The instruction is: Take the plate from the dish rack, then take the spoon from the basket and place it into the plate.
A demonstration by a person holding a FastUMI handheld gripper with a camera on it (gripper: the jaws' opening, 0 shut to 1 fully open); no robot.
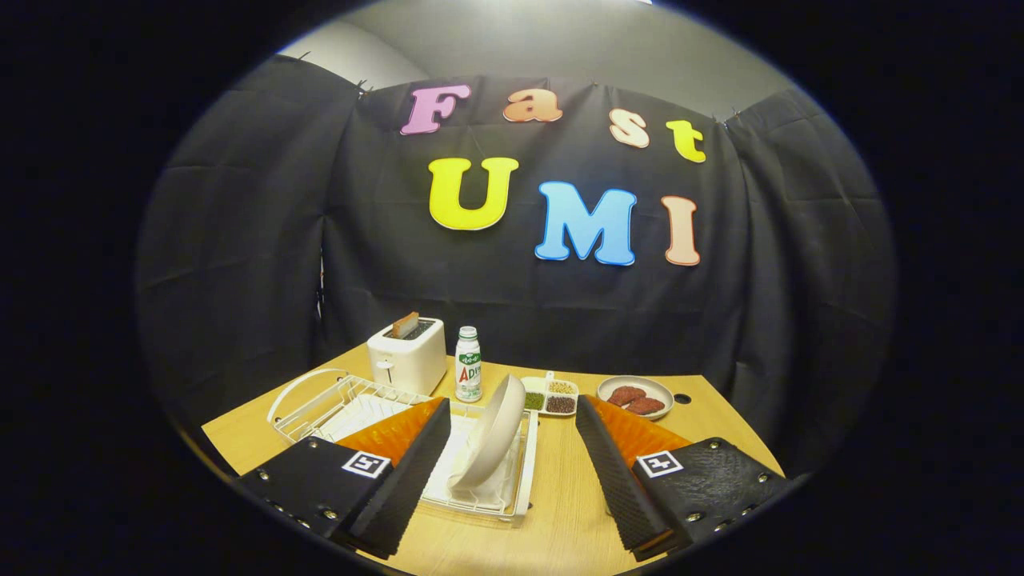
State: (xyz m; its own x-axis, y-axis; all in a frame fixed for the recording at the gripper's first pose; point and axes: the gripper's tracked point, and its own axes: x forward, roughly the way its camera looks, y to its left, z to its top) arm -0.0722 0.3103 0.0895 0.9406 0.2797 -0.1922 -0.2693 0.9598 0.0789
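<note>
Jaws of the gripper (512, 448) spread wide, empty, plate (496, 432) upright in dish rack (352, 400) between them.

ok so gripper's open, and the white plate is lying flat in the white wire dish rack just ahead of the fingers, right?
Not flat: in the gripper view the white plate stands on edge, leaning, in the white wire dish rack. The rest holds: the gripper is open, and the plate is just ahead, between its fingers.

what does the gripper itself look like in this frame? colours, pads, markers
The gripper has two wedge-shaped fingers with black ribbed pads on the inner faces and orange bodies behind them. Each finger ends in a black textured plate with small silver screws and a square black-and-white marker on top. No cables visible.
</note>
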